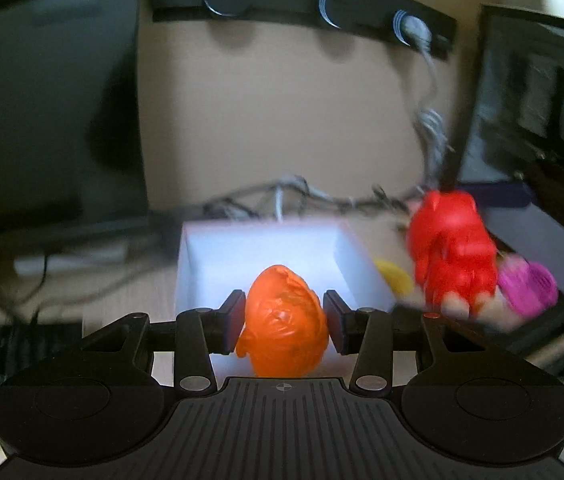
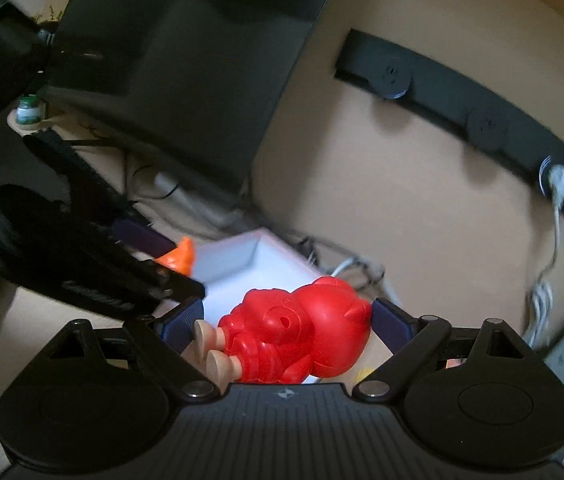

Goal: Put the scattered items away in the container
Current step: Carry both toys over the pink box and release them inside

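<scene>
An orange crinkled toy [image 1: 284, 320] sits between the pads of my left gripper [image 1: 284, 322], which is shut on it, just in front of the white box container [image 1: 241, 256]. In the right wrist view my right gripper [image 2: 288, 320] is shut on a red toy figure [image 2: 294, 336] lying sideways, its beige feet against the left pad and its head against the right pad. The container [image 2: 241, 256] lies just beyond it. My left gripper [image 2: 169, 268] reaches in from the left with the orange toy [image 2: 181, 256]. The red figure [image 1: 454, 248] also hangs blurred to the right of the container.
A yellow item [image 1: 396, 276] and a magenta item [image 1: 530, 284] lie right of the container. A dark monitor [image 2: 185, 80] stands behind, and a black power strip [image 1: 302, 8] with a white cable [image 1: 430, 120] runs along the beige wall. A green-capped bottle [image 2: 27, 110] is far left.
</scene>
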Motion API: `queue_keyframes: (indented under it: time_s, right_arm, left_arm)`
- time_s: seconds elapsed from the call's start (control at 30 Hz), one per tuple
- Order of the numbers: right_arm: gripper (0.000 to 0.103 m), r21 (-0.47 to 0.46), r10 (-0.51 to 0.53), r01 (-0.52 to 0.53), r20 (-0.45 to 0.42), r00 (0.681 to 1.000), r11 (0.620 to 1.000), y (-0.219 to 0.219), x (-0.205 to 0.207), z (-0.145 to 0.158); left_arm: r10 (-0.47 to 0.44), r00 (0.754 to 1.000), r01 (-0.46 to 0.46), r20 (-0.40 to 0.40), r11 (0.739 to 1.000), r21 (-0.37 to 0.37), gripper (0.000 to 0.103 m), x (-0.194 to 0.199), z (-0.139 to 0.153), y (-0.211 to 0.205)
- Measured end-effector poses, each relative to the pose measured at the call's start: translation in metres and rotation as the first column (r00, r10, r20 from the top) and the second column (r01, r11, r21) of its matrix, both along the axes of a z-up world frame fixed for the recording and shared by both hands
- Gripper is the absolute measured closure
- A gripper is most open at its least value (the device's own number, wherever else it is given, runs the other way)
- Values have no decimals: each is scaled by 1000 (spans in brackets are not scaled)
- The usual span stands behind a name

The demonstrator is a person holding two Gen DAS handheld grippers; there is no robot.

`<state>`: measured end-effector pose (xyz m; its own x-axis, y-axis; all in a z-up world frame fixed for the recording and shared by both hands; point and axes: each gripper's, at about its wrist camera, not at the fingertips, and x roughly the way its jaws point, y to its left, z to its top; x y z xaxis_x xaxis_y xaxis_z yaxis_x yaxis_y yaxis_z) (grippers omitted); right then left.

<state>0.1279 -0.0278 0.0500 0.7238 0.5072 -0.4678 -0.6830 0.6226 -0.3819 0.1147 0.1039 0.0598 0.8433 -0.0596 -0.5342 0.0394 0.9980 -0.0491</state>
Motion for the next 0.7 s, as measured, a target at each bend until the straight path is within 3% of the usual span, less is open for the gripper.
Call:
queue_keyframes:
  time_s: [0.2,0.33,0.43,0.57,0.7]
  right_arm:
    - [12,-73,64,-62,35,997,995,25,52,-26]
    - [10,-112,72,-73,-9,997,991,36,78,-42]
    - [3,-61,63,-66,-49,997,996,25,84,-40]
    - [3,42,-19,24,-128,992,999,-14,85,-35]
    - [3,79,-198,217,-196,960,973,-70,81,-40]
  left_arm:
    - [39,999,-39,-15,999,-25,53,61,-6,18]
    - [62,997,-63,-44,998,-29,22,82,-12,27]
    - [77,995,-80,-70,996,-30,18,83,-16,29]
    - [88,991,-92,-100,995,-42,17,74,-19,26]
    - [21,995,-29,-101,996,-85,17,58,-15,1]
